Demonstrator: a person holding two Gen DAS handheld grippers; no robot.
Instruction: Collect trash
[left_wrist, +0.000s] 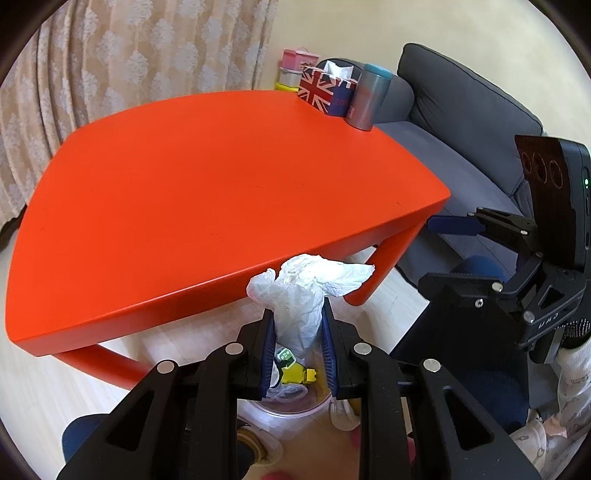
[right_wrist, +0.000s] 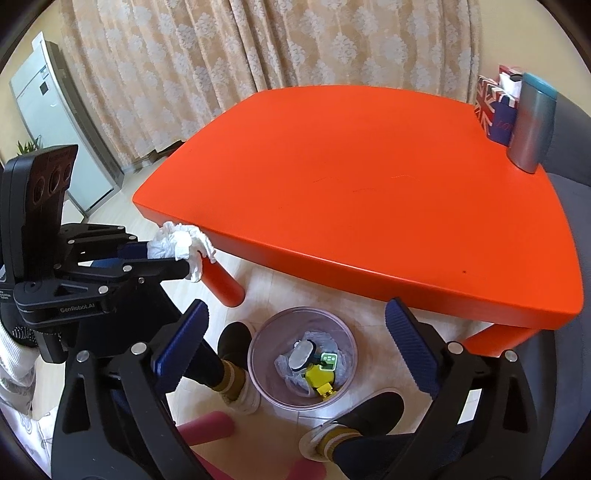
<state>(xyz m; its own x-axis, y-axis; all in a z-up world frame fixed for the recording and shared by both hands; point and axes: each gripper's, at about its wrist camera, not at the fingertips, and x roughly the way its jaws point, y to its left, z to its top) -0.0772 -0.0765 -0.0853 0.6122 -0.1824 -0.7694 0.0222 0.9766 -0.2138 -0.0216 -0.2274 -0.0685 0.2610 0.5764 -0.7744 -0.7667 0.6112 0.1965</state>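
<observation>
My left gripper (left_wrist: 298, 314) is shut on a crumpled white tissue (left_wrist: 303, 291), held in front of the orange table's near edge and above the bin. In the right wrist view the same tissue (right_wrist: 181, 245) sticks out of the left gripper (right_wrist: 184, 258) at the left. My right gripper (right_wrist: 295, 328) stands open and holds nothing, high above a clear round trash bin (right_wrist: 258, 354) on the floor. In the bin lie a yellow wrapper (right_wrist: 319, 378), a green packet (right_wrist: 328, 361) and crumpled clear plastic (right_wrist: 286, 365). From the left wrist view, the right gripper (left_wrist: 443, 251) appears at the right.
The orange table (left_wrist: 207, 192) bears a Union Jack tissue box (left_wrist: 325, 90) and a grey tumbler (left_wrist: 369, 98) at its far corner. A grey sofa (left_wrist: 461, 110) stands behind. A person's feet in dark shoes (right_wrist: 236, 339) flank the bin. A white appliance (right_wrist: 48, 122) stands at left.
</observation>
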